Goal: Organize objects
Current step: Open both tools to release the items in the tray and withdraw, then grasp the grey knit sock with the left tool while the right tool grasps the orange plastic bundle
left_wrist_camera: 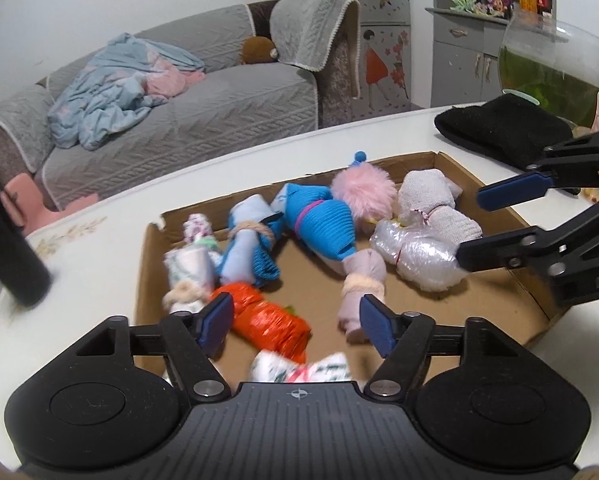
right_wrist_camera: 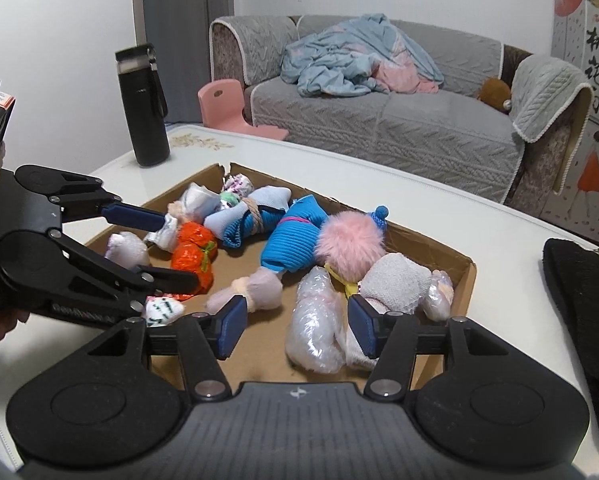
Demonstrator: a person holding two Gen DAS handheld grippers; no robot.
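partly hidden, a white bundle (left_wrist_camera: pixel 299 368) lies behind the left gripper (left_wrist_camera: pixel 295 322).

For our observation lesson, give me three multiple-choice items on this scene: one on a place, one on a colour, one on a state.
1. Where do the tied bundles lie?
A. in the cardboard tray
B. on the sofa
C. in the fishbowl

2. What colour is the fluffy pompom?
A. green
B. pink
C. black

3. How do the left tongs stand?
A. clamped on the bottle
C. clamped on the black cloth
B. open, gripping nothing

Answers:
1 A: the bundles sit inside the tray.
2 B: the pompom is pink.
3 B: the left tongs are spread, pads free of the orange bundle below.
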